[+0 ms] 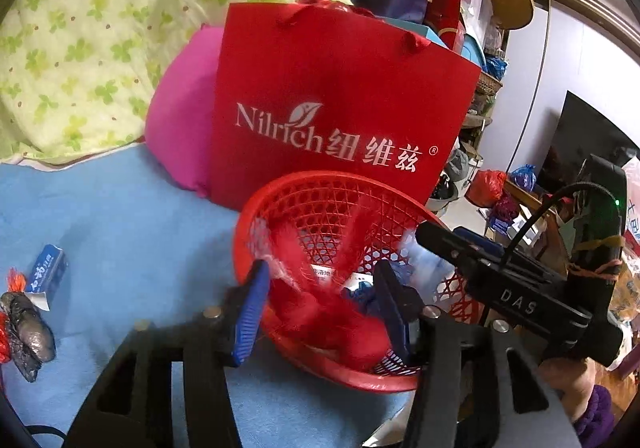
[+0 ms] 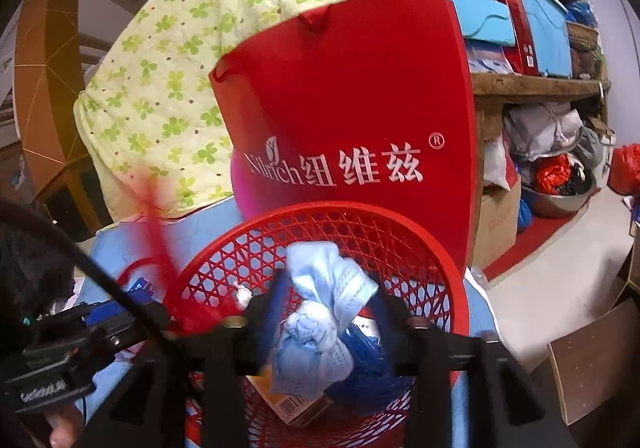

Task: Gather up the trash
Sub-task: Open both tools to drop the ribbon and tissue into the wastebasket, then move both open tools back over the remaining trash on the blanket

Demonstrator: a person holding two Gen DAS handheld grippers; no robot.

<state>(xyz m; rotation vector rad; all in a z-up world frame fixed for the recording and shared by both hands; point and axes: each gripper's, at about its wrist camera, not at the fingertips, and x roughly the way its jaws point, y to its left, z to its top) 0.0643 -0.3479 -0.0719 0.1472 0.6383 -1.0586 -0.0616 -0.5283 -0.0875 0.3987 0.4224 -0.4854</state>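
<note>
Mostly round red lattice basket (image 1: 320, 215)

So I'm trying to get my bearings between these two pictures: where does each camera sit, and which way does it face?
Left wrist: sits on the left gripper, looks slightly down into the red basket on the blue sheet; shows its blue fingers, the right gripper, part of a hand.
Right wrist: sits on the right gripper, over the basket with pale blue trash between its fingers; the left gripper shows at lower left.
Shared: basket, red bag, clover quilt.
</note>
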